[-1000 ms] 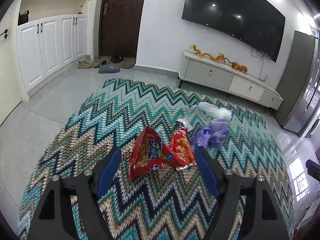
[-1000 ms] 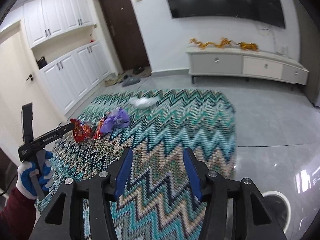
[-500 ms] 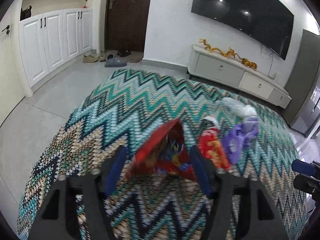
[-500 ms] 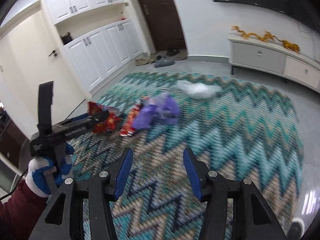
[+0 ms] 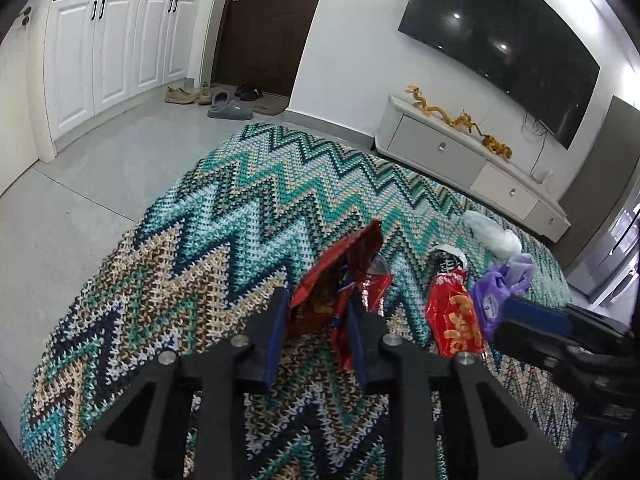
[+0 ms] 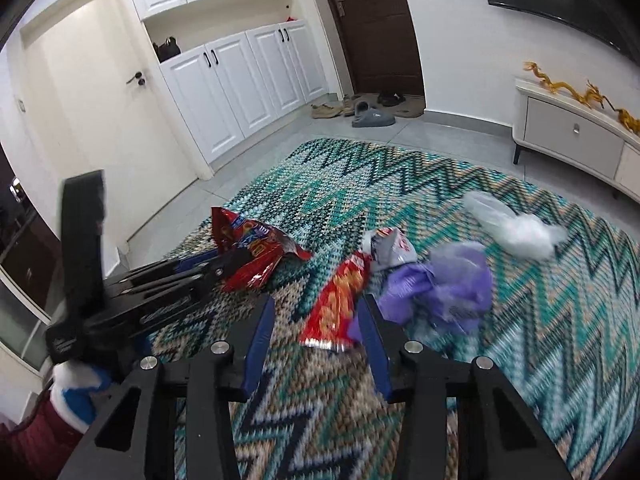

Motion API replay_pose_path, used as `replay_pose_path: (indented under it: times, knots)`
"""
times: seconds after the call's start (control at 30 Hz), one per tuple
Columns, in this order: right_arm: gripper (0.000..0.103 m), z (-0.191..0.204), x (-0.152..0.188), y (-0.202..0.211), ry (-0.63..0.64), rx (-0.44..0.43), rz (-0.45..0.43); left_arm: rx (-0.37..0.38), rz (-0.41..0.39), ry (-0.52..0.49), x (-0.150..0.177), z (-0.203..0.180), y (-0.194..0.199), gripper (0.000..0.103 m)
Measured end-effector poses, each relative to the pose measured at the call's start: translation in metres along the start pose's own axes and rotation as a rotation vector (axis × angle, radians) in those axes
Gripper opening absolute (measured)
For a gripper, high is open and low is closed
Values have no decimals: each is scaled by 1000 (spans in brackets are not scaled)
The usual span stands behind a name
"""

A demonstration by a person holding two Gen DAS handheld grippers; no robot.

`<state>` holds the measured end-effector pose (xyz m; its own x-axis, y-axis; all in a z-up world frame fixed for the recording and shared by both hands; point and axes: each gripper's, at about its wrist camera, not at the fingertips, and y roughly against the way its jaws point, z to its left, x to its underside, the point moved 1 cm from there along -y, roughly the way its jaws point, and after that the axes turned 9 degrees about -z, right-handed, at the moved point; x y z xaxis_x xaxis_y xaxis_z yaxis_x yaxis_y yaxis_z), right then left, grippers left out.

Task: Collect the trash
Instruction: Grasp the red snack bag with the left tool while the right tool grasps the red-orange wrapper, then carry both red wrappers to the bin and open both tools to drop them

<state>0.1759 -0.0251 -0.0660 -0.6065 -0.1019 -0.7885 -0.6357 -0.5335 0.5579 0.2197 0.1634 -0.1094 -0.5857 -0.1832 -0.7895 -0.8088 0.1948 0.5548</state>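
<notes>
On the zigzag rug lies a pile of trash. My left gripper is closing, and its pads squeeze a crumpled dark red snack bag that stands up between them. In the right wrist view the left gripper grips that bag from the left. My right gripper is also closing, its tips on either side of the near end of an orange-red snack bag without pressing it. Beside that bag lie a purple plastic bag and a white plastic bag.
A white TV cabinet runs along the far wall under a large screen. Shoes lie by the dark door, with white cupboards to its left. A gloved hand with a maroon sleeve holds the left gripper.
The left gripper moved onto the dark red bag and drew its jaws in around it, crumpling it upright. The right gripper swung left across the rug up to the orange-red bag.
</notes>
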Motion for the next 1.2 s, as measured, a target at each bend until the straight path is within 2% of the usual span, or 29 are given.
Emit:
replay_pose_path:
  times: [0.2,0.3,0.4,0.47,0.73,0.97,1.2]
  knots:
    - [34,-7,4,-31,-7,54,58,10,-7,-17,1,-4,2,25]
    - [27,-4,5,-39,10,66,78,6,-13,-19,0,-5,3,23]
    - [12,-1,5,-42,22,69,87,-3,-26,-17,2,-6,11,22]
    - [11,1,5,-37,20,64,77,-8,-36,-24,3,-7,19,21]
    - [10,29,9,10,54,-16,20,-37,-79,-5,10,-1,70,21]
    - [10,52,26,61,5,-89,-29,-47,-118,-25,20,-10,123,21]
    - [10,57,38,130,-43,-95,-117,-37,-170,-29,33,-31,173,21]
